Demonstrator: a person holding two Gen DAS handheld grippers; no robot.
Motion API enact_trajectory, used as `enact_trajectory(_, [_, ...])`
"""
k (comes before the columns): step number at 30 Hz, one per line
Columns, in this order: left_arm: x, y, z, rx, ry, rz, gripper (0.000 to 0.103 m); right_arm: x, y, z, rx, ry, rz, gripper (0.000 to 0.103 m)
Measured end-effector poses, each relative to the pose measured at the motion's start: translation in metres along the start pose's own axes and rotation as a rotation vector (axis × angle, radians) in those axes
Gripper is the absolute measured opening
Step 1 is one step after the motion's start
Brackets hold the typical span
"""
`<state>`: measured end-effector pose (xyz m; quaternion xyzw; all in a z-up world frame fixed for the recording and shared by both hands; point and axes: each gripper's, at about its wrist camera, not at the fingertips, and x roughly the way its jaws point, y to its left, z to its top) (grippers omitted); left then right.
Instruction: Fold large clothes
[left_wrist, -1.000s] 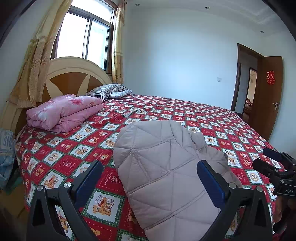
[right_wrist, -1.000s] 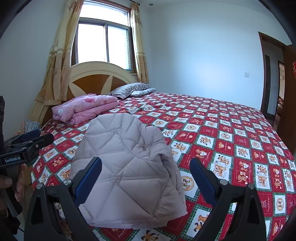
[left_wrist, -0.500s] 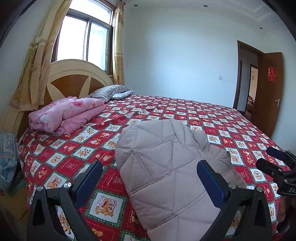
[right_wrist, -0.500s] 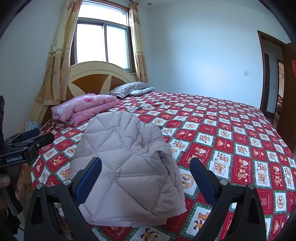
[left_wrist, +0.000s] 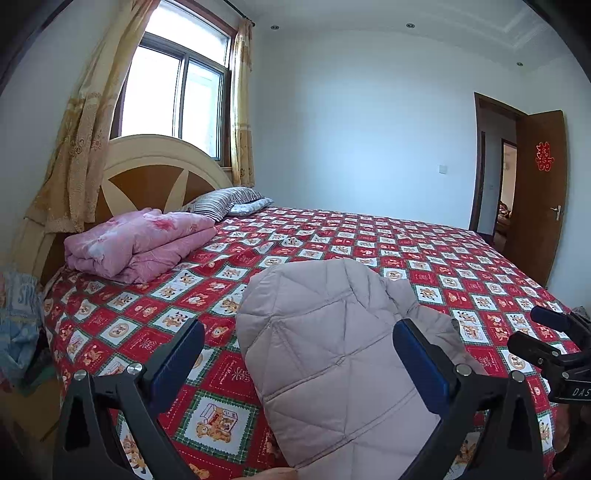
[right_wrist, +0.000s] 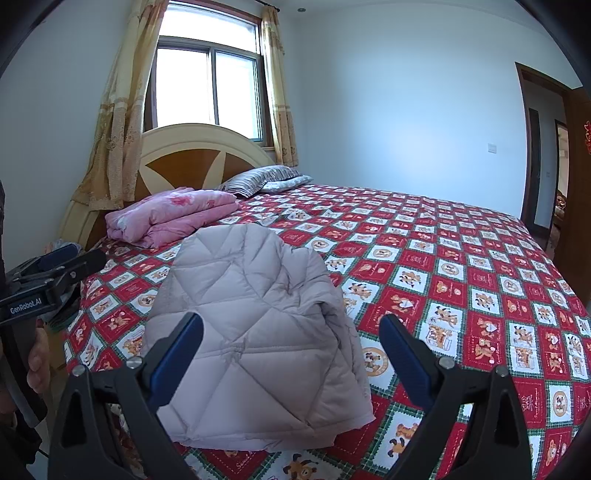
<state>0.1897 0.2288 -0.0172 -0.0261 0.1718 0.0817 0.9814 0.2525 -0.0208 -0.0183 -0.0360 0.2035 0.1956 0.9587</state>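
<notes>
So the pale pinkish-grey quilted puffer jacket (left_wrist: 332, 354) is lying folded up in a bundle on the red-and-green checked bedspread with little cartoon bear squares (left_wrist: 424, 258), right at the near edge of the bed, and both claws are just hanging above it with nothing in them. The left gripper (left_wrist: 297, 354) has its blue-padded fingers spread wide, released, and the jacket sits directly ahead of it and below, filling the gap between the two fingers without touching either as far as I can see. Same deal with the right gripper (right_wrist: 291, 350): fingers apart, holding nothing, jacket straight in front and slightly toward its left finger, with the jacket's hem edge folded over just ahead of the right finger. In the left wrist view the other gripper pokes in off to the right side, and in the right wrist view the left one shows up at the far left with a hand (right_wrist: 38, 354) wrapped around its handle. Further ahead and to the left of both claws there's a folded pink floral quilt (left_wrist: 136, 247) near the cream-and-brown wooden headboard (left_wrist: 155, 177), and beyond that a striped grey pillow (left_wrist: 225, 199). The brown wooden door (left_wrist: 535, 192) stands open way off to the right.
</notes>
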Motion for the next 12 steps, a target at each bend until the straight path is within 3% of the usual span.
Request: enact_trajectory(12, [-0.0006, -0.0050, -0.0052, 0.044, -0.021, 0.027, 0.102, -0.0011, 0.0012, -0.0042, 0.002, 0.005, -0.001, 0.098])
